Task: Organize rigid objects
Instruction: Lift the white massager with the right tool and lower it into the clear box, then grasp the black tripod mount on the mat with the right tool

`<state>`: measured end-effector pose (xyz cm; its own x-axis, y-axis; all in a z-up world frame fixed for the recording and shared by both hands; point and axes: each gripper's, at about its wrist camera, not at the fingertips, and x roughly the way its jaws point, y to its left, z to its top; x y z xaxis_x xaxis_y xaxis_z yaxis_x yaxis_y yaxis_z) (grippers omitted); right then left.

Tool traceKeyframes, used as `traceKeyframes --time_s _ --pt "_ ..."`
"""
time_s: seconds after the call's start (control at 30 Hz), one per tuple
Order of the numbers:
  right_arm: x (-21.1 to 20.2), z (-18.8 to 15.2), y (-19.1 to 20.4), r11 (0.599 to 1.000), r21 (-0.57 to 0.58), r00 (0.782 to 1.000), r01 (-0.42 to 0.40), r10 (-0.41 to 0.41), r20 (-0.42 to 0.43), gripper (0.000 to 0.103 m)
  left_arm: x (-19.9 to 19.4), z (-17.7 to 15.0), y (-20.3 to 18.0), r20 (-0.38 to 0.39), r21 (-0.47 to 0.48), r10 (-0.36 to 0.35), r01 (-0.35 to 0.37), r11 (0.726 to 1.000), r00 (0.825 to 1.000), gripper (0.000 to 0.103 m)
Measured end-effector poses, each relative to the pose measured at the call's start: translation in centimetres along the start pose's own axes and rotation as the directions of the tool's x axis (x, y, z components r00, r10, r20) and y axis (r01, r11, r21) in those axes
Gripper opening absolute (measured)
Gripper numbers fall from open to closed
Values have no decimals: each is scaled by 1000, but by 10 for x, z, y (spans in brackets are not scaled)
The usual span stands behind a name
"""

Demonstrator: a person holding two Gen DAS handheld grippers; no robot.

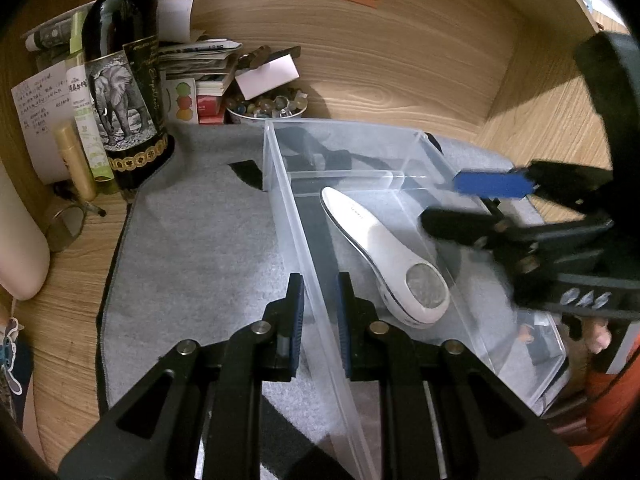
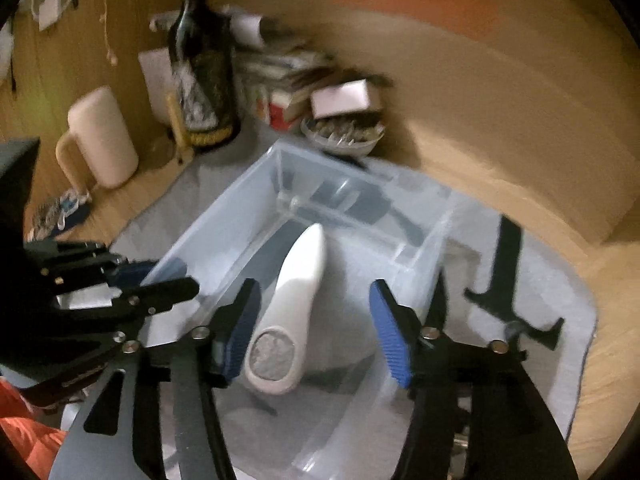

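A clear plastic box with a divider stands on a grey mat. A white handheld device with a round silver end lies inside its middle compartment; it also shows in the right wrist view. My left gripper is shut on the box's left wall, one finger on each side. My right gripper is open and empty, held above the white device; in the left wrist view it hovers over the box's right side. A black item lies in the far compartment.
A dark wine bottle, gold tube, papers and a bowl of marbles crowd the back left. A black hammer-shaped tool lies on the mat right of the box. A cream mug stands at the left.
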<state>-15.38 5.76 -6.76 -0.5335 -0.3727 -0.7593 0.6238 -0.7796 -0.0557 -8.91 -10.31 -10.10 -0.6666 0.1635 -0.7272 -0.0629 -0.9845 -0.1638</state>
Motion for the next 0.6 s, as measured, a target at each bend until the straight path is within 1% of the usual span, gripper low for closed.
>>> traceKeyframes --time_s 0.07,0.17,0.2,0.33,0.43,0.6 --pt "-11 0 -8 999 19 999 32 -33 36 70 0 0 0 0 -1 -2 2 1000 1000 16" --pt "-25 0 -24 996 51 995 75 -79 69 72 0 0 0 0 0 -2 2 1000 1000 16" --pt "-30 -1 -31 993 68 992 93 -98 79 73 0 0 0 -1 1 -1 1 1000 1000 16" --pt "-48 -6 -67 976 146 977 164 -181 111 78 0 0 0 -2 4 8 -8 1000 1000 16" --pt "-53 -13 -94 959 197 968 205 -229 102 78 0 0 -1 -3 9 21 -21 1000 1000 16" --pt "-43 -28 -131 929 263 960 259 -279 38 78 1 1 -3 -8 9 36 -36 999 999 16"
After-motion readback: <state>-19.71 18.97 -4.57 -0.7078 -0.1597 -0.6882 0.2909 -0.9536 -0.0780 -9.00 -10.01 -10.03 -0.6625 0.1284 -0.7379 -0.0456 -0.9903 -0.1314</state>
